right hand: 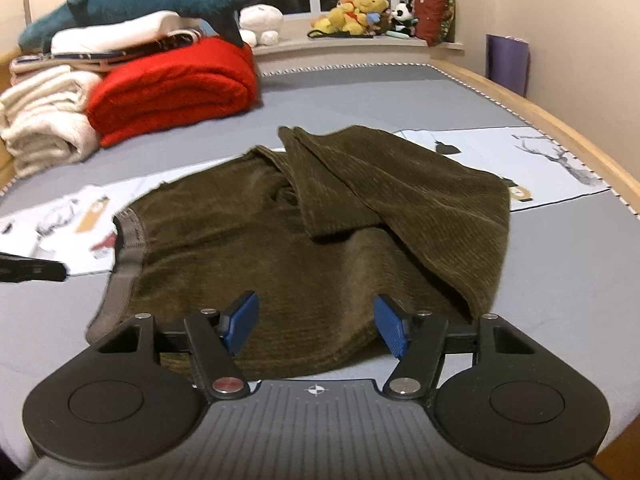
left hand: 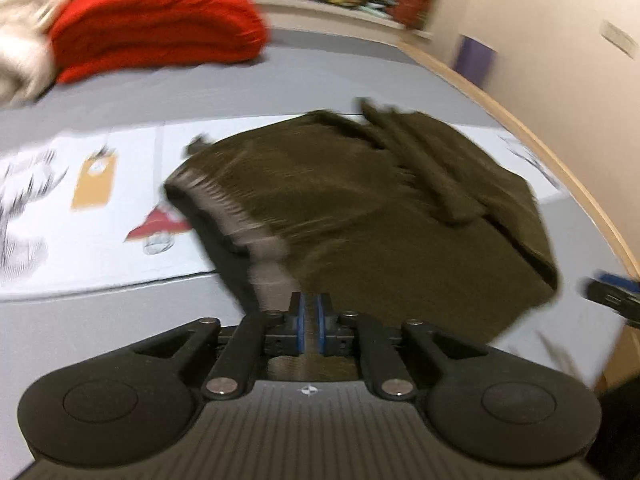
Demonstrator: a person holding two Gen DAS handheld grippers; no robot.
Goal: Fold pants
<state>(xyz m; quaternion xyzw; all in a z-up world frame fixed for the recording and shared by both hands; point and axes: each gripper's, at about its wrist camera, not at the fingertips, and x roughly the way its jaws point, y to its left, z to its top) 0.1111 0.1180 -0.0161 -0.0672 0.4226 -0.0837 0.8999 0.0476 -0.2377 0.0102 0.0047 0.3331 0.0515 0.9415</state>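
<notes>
The olive-brown corduroy pants [right hand: 320, 216] lie folded over on the grey bed, with the grey waistband [right hand: 128, 248] at the left and the legs doubled back across the top. They also show, blurred, in the left wrist view [left hand: 380, 216]. My left gripper [left hand: 311, 312] has its blue pads together at the pants' near edge by the waistband; cloth seems to run between the pads. My right gripper [right hand: 316, 326] is open and empty, just above the pants' near edge. The left gripper's tip [right hand: 32, 270] shows at the left of the right wrist view.
A red folded blanket [right hand: 176, 88] and a stack of cream towels [right hand: 44, 120] sit at the far left of the bed. A white printed sheet [right hand: 520, 160] lies under the pants. The wooden bed frame [right hand: 560, 136] runs along the right. Plush toys [right hand: 360, 12] line the windowsill.
</notes>
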